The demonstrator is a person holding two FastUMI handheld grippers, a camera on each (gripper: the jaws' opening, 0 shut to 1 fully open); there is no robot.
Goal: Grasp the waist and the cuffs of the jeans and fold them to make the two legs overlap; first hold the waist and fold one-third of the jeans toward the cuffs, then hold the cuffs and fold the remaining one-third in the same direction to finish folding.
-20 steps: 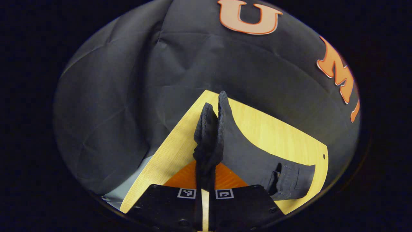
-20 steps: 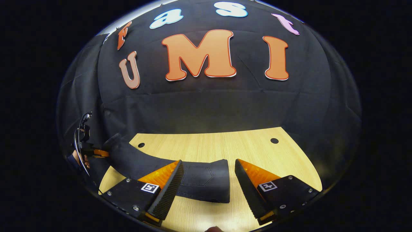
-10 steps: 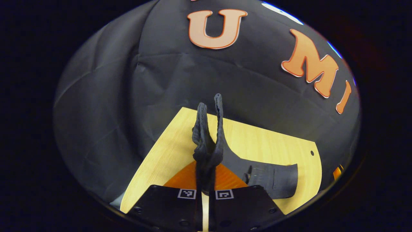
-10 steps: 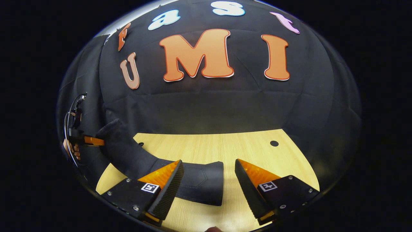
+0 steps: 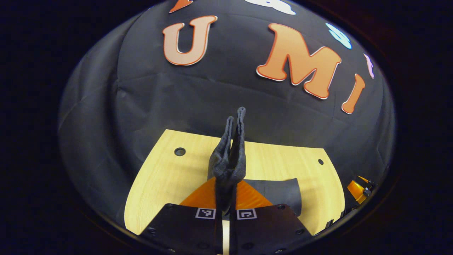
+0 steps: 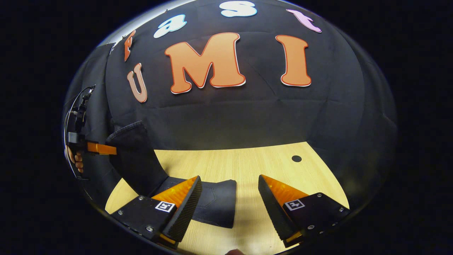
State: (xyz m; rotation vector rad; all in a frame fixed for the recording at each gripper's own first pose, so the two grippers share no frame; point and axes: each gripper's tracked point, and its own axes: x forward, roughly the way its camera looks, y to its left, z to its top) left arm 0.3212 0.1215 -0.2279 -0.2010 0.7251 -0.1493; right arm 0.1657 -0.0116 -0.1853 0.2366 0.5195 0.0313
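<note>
I see dark, finely textured denim jeans (image 5: 228, 159) pinched between my left gripper (image 5: 226, 198), its two fingers pressed together on a bunched fold of cloth that stands upright ahead of the camera, two hemmed edges rising side by side. Below and to the right of that fold, the rest of the jeans lies as a flat dark band on the pale wood-grain table (image 5: 159, 177), toward its right edge. A small round hole (image 5: 179, 151) sits near the table's far left corner. In the right gripper view, at the far left, a hand (image 6: 75, 159) holds the left gripper (image 6: 106, 149) level, raised above the table's left edge, with the jeans (image 6: 136, 156) hanging from it in a broad curve down to the tabletop, where a stitched pocket panel rests flat. My right gripper (image 6: 230, 200) hovers low over the near edge of the table (image 6: 247, 163), fingers spread wide apart and gripping nothing; its left finger (image 6: 184, 209) overlaps the flat denim.
</note>
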